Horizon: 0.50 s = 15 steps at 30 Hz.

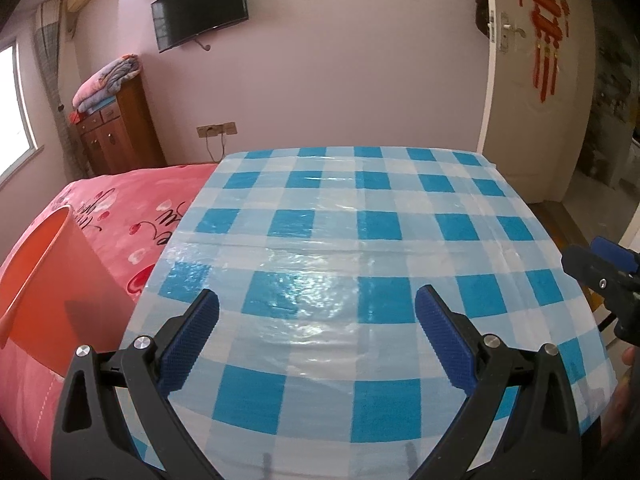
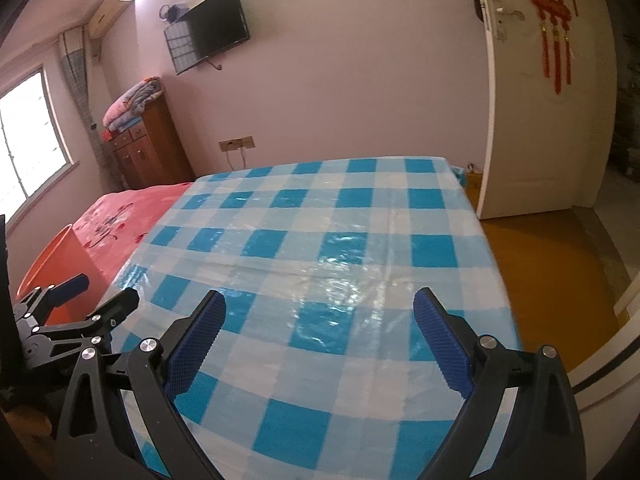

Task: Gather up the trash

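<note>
An orange bin (image 1: 52,280) stands left of the table, against the bed; it also shows in the right wrist view (image 2: 60,260). My left gripper (image 1: 318,312) is open and empty above the near part of the blue-and-white checked tablecloth (image 1: 340,220). My right gripper (image 2: 320,312) is open and empty over the same cloth (image 2: 320,220). The right gripper shows at the right edge of the left wrist view (image 1: 600,268); the left gripper shows at the lower left of the right wrist view (image 2: 80,308). I see no trash on the cloth.
A bed with a pink cover (image 1: 132,216) lies left of the table. A wooden cabinet (image 1: 116,132) with folded blankets stands by the far wall under a TV (image 1: 200,8). A white door (image 2: 540,100) stands open at the right, with brown floor (image 2: 540,260) beside the table.
</note>
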Each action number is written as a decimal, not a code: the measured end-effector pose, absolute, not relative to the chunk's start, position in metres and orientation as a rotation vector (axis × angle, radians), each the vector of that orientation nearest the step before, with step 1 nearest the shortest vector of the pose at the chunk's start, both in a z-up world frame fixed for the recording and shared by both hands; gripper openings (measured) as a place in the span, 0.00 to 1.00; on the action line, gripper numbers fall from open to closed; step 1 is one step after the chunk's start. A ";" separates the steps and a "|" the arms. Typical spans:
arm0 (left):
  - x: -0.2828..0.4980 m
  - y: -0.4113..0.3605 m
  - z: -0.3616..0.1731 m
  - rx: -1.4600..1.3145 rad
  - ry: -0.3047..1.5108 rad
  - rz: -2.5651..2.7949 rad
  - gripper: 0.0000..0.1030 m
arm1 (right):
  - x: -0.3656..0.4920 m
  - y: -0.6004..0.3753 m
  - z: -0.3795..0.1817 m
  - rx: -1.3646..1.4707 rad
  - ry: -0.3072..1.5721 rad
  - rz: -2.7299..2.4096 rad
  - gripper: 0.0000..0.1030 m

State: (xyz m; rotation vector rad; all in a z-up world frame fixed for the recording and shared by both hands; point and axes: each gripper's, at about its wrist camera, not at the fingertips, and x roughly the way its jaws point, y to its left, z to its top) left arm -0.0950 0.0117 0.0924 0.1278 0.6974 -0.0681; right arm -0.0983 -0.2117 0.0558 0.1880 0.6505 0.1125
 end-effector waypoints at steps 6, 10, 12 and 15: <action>-0.096 -0.006 0.086 0.140 0.709 -0.105 0.96 | -0.108 -0.227 0.047 0.179 0.653 0.062 0.91; -0.098 -0.017 0.082 0.156 0.710 -0.127 0.96 | -0.113 -0.236 0.040 0.163 0.656 0.024 0.91; -0.099 -0.023 0.079 0.158 0.715 -0.140 0.96 | -0.115 -0.239 0.038 0.161 0.656 0.011 0.91; -0.101 -0.031 0.076 0.161 0.719 -0.164 0.96 | -0.118 -0.243 0.033 0.161 0.658 -0.010 0.91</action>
